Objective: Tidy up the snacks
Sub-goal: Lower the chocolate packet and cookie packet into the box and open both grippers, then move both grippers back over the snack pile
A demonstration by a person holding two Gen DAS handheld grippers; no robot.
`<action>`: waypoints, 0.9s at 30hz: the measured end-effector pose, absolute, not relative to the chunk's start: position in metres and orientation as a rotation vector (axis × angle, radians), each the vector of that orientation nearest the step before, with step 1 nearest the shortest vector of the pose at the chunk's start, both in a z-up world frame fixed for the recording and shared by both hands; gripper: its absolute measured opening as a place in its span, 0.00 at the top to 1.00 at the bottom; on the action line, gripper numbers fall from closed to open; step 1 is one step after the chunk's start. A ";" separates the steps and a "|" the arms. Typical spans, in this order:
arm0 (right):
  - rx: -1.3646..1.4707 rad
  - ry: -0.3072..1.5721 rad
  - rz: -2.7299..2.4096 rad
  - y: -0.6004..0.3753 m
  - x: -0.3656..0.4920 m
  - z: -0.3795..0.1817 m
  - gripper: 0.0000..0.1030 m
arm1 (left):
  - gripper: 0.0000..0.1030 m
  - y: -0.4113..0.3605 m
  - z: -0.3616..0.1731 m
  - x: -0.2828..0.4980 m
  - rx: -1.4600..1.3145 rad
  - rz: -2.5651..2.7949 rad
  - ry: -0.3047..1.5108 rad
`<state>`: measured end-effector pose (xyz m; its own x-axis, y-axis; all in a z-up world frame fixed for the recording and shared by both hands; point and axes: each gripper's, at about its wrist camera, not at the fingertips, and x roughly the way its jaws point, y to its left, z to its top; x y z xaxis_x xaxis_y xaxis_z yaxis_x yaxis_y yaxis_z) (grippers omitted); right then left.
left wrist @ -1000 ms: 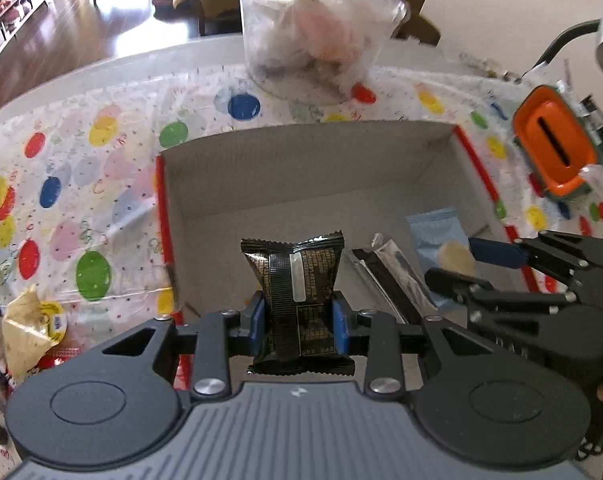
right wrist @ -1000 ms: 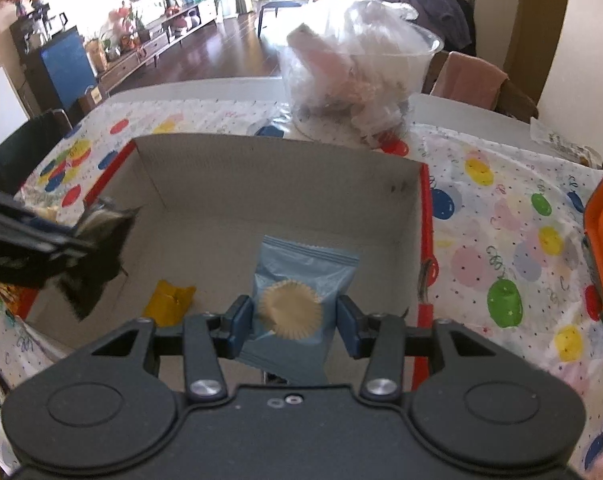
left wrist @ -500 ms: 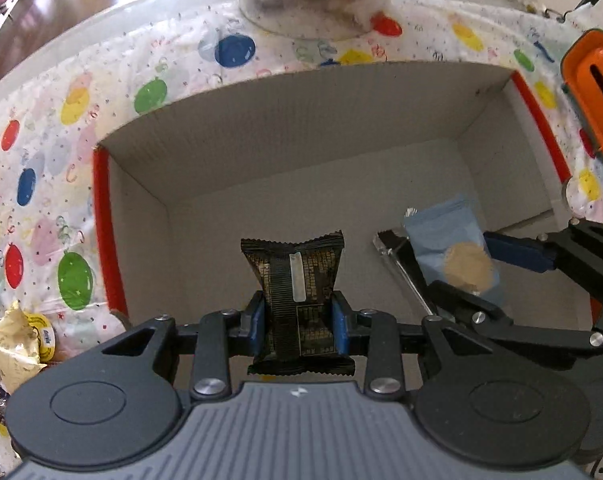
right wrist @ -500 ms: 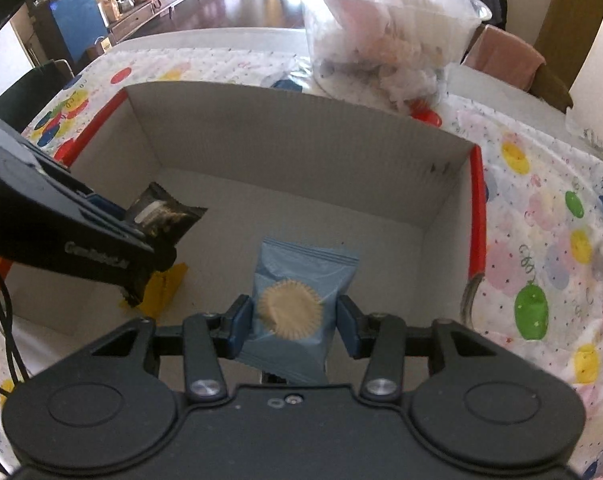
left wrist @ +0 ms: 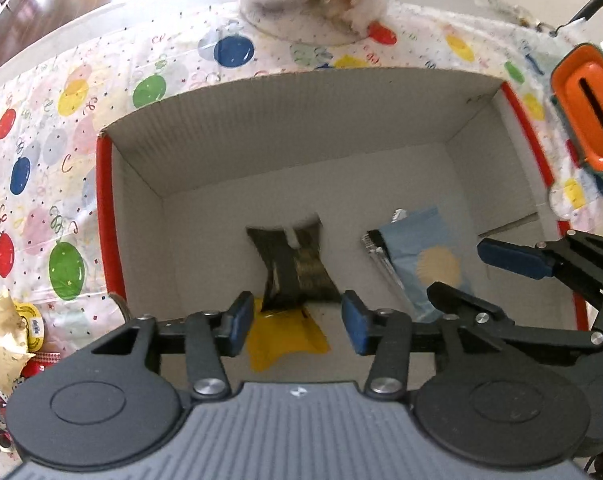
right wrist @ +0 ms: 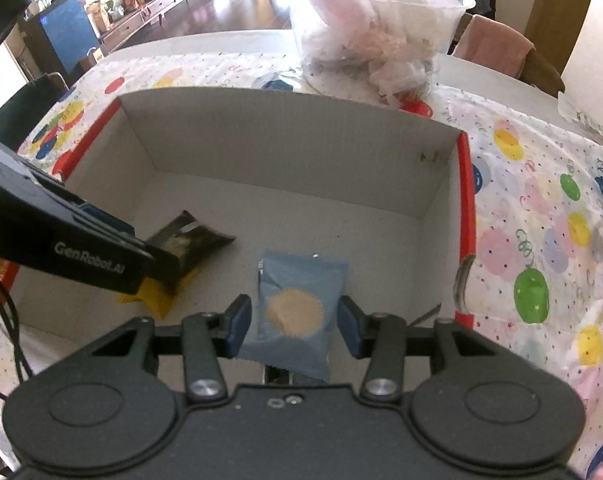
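A cardboard box (left wrist: 301,128) with red edges stands on a balloon-print tablecloth. My left gripper (left wrist: 297,320) hangs over the box with its jaws opening. The black snack packet (left wrist: 297,268) is blurred below the pads and free of them, resting partly on a yellow packet (left wrist: 285,340). My right gripper (right wrist: 293,324) is over the box's right half. A light blue packet (right wrist: 297,308) lies between its pads with a gap at the left pad. A silver-black bar (left wrist: 377,248) sticks out from under the blue packet.
A clear tub (right wrist: 373,28) of wrapped snacks stands behind the box. An orange holder (left wrist: 585,112) sits at the far right. Loose snack wrappers (left wrist: 5,336) lie on the tablecloth left of the box. The box's far half (right wrist: 301,208) is bare floor.
My left gripper sank toward the box and opened, dropping the black packet onto the yellow one. The right gripper's pads have eased off the blue packet.
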<state>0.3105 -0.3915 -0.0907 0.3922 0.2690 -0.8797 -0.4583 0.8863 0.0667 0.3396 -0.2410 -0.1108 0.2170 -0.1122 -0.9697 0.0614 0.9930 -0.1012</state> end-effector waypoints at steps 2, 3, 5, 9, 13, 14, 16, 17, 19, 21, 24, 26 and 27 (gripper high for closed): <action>-0.194 1.053 0.459 -0.393 0.307 -0.084 0.54 | 0.53 -0.239 -0.105 0.332 -0.049 -0.127 1.319; -0.195 1.041 0.456 -0.394 0.305 -0.081 0.53 | 0.53 -0.238 -0.102 0.328 -0.054 -0.133 1.302; -0.193 1.018 0.461 -0.396 0.299 -0.074 0.51 | 0.53 -0.239 -0.096 0.323 -0.063 -0.141 1.273; -0.187 0.979 0.473 -0.399 0.290 -0.061 0.48 | 0.52 -0.236 -0.082 0.310 -0.079 -0.149 1.210; -0.159 0.950 0.488 -0.401 0.282 -0.047 0.45 | 0.48 -0.233 -0.065 0.293 -0.091 -0.160 1.142; -0.155 0.940 0.493 -0.402 0.279 -0.043 0.43 | 0.47 -0.232 -0.063 0.289 -0.093 -0.161 1.129; -0.149 0.917 0.498 -0.401 0.274 -0.036 0.39 | 0.47 -0.229 -0.055 0.280 -0.097 -0.161 1.099; -0.143 0.906 0.501 -0.401 0.271 -0.032 0.37 | 0.47 -0.227 -0.051 0.275 -0.097 -0.161 1.079; -0.132 0.894 0.508 -0.401 0.267 -0.027 0.34 | 0.44 -0.224 -0.043 0.264 -0.096 -0.160 1.040; -0.121 0.878 0.516 -0.400 0.262 -0.022 0.28 | 0.38 -0.219 -0.035 0.252 -0.098 -0.149 0.997; -0.109 0.855 0.532 -0.396 0.254 -0.015 0.23 | 0.34 -0.212 -0.027 0.236 -0.099 -0.126 0.954; -0.101 0.836 0.545 -0.392 0.248 -0.012 0.19 | 0.34 -0.207 -0.022 0.226 -0.100 -0.116 0.930; -0.097 0.828 0.546 -0.390 0.245 -0.011 0.17 | 0.34 -0.203 -0.020 0.220 -0.104 -0.113 0.917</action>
